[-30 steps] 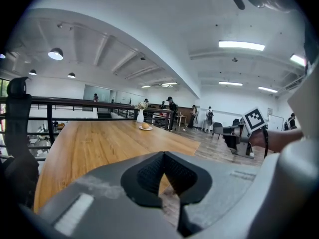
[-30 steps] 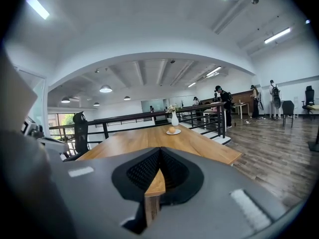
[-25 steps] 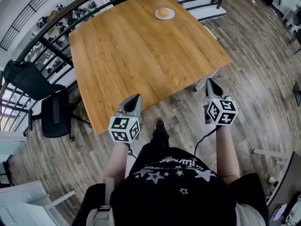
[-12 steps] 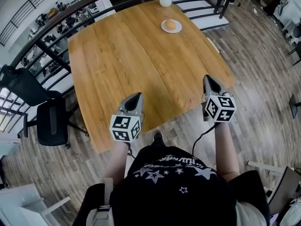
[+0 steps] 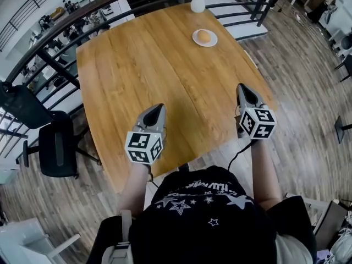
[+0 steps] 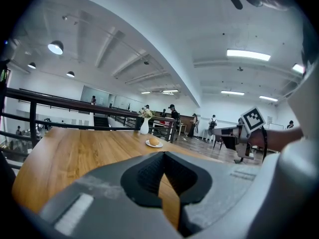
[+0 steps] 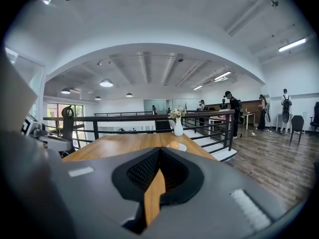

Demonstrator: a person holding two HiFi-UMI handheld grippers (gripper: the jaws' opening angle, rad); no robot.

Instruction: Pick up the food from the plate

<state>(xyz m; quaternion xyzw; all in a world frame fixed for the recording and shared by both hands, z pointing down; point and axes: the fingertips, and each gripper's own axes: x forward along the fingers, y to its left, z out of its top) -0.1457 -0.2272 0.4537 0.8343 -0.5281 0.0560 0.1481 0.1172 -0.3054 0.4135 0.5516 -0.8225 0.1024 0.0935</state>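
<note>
Round golden bun (image 5: 204, 36) on small white plate (image 5: 212, 41), far end of wooden table (image 5: 148, 76), near white vase (image 5: 197, 3); railing (image 5: 66, 23) behind; left gripper (image 5: 158, 110) and right gripper (image 5: 242, 88) both pinched together, empty, over near edge

place: open-plan office or lab, mezzanine | cues: black railing (image 5: 52, 59) over cluttered work area (image 5: 60, 10) below; office chair (image 5: 58, 147); wood table (image 5: 165, 76); plank floor (image 5: 308, 81); ceiling strip lights (image 6: 248, 55); people (image 7: 233, 108) standing behind
</note>
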